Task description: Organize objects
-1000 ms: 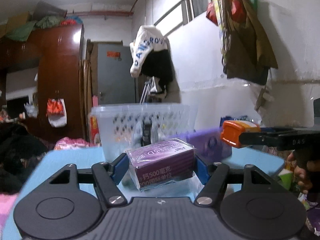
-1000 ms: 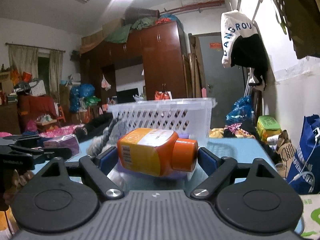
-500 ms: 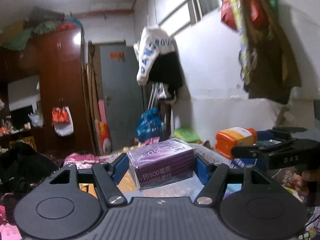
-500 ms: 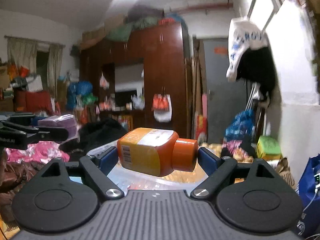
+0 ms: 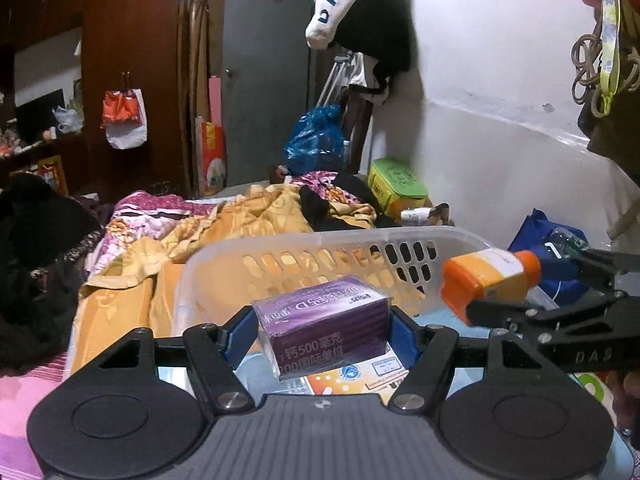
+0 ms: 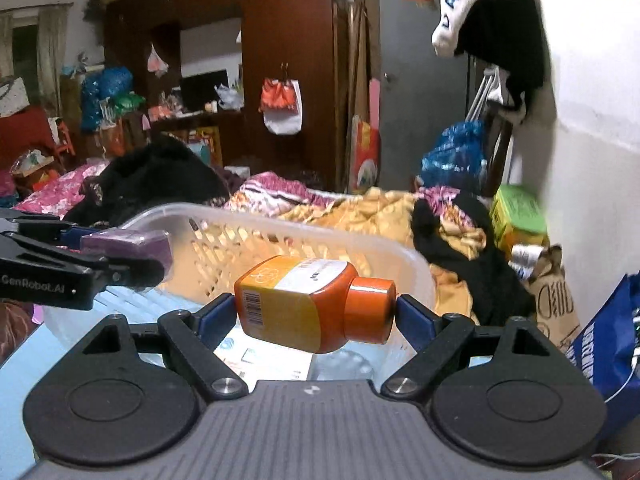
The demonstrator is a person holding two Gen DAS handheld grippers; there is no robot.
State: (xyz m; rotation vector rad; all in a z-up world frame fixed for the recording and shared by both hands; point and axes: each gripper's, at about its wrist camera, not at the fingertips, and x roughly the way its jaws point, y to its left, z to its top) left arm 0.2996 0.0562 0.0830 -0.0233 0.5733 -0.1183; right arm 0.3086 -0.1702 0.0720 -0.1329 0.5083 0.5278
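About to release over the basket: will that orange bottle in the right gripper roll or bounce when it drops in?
The orange bottle looks flat-sided, so it will probably settle flat rather than roll. It looks like rigid plastic and unlikely to break; its cap appears closed. It is clamped end to end in the right gripper, lying sideways over the basket, so it should land on its side.

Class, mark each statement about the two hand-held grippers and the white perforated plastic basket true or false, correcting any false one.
1. The left gripper clamps a purple cardboard box. True.
2. The right gripper is empty. False: it holds an orange plastic bottle lying sideways.
3. The bottle's cap is missing. False: an orange cap is on.
4. The white perforated plastic basket lies just beyond both grippers. True.
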